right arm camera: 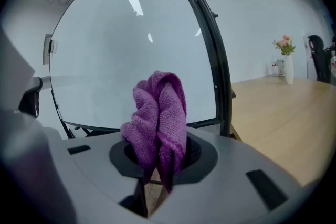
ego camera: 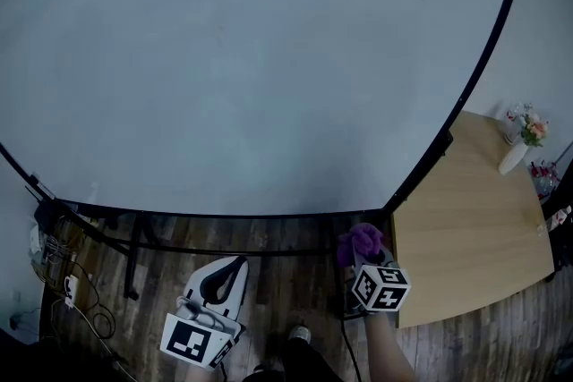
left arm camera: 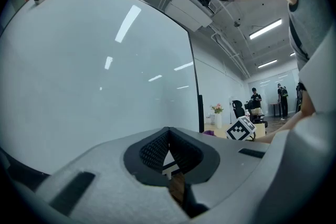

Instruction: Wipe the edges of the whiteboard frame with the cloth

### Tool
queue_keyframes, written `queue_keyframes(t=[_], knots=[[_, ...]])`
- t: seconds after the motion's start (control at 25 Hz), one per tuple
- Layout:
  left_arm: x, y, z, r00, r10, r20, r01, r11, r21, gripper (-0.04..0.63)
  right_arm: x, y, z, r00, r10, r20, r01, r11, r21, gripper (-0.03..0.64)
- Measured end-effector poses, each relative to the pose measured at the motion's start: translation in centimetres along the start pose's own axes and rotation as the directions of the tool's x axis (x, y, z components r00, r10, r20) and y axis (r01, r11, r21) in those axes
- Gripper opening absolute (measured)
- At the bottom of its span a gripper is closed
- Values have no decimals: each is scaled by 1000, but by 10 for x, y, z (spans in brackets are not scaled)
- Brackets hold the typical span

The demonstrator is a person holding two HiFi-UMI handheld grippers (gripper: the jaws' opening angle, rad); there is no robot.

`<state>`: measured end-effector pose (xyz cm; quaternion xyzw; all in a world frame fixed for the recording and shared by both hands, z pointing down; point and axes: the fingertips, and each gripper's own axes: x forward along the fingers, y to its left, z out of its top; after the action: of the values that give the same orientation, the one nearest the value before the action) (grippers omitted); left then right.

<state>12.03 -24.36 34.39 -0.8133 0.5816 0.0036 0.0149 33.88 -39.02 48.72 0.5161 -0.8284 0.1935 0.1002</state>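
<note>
Clamping bunched cloth (right arm camera: 157,118), right gripper (right arm camera: 159,152), mere tuft in head view

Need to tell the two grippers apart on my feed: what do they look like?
The left gripper and right gripper look alike. Each is a light grey moulded shell with dark textured pads lining the jaws, and each carries a cube with black-and-white square markers at the back. In the head view no sleeve reaches the right wrist.

The cloth (right arm camera: 157,118) is purple, the whiteboard frame (right arm camera: 226,113) black, the table (ego camera: 466,228) light wood (its vase (ego camera: 513,158) white).
</note>
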Motion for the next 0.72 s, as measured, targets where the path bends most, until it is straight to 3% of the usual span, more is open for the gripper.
queue_keyframes(t=[0.72], knots=[[-132,-11,31,994,92,58,-93,995,20,15,-133,112,15,982,137,130,-121,985,-123,83]])
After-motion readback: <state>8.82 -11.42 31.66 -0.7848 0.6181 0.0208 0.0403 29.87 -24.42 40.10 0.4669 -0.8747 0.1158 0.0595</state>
